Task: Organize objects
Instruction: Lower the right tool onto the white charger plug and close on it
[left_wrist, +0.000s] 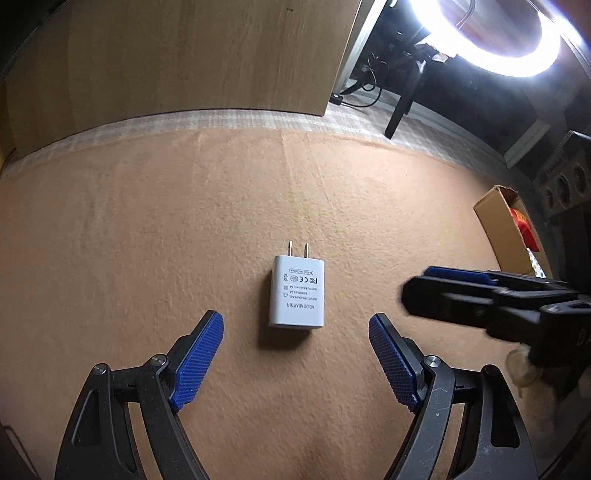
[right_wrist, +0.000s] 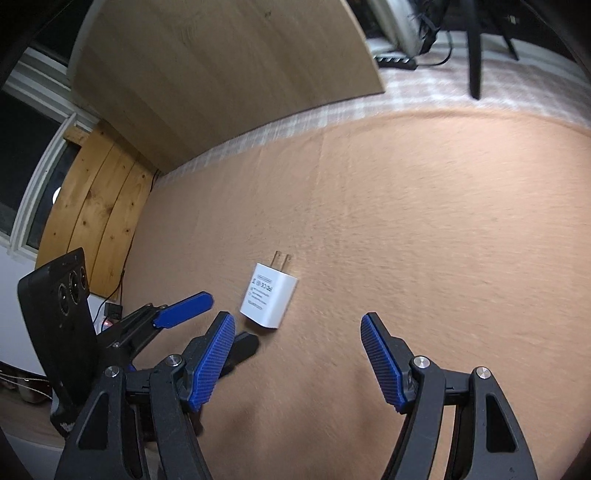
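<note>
Your left hand-held gripper (left_wrist: 296, 325) hangs with its blue pads spread wide and nothing between them, the white power adapter (left_wrist: 297, 291) lying flat on the tan felt worktop (left_wrist: 147, 229) just ahead of the tips, prongs pointing away from you. Your right hand-held gripper (right_wrist: 298, 325) is also spread and empty, hovering just to the right of the adapter. A cardboard box (left_wrist: 506, 229) sits at the worktop's right edge, beneath a lit ring light (left_wrist: 517, 59).
</note>
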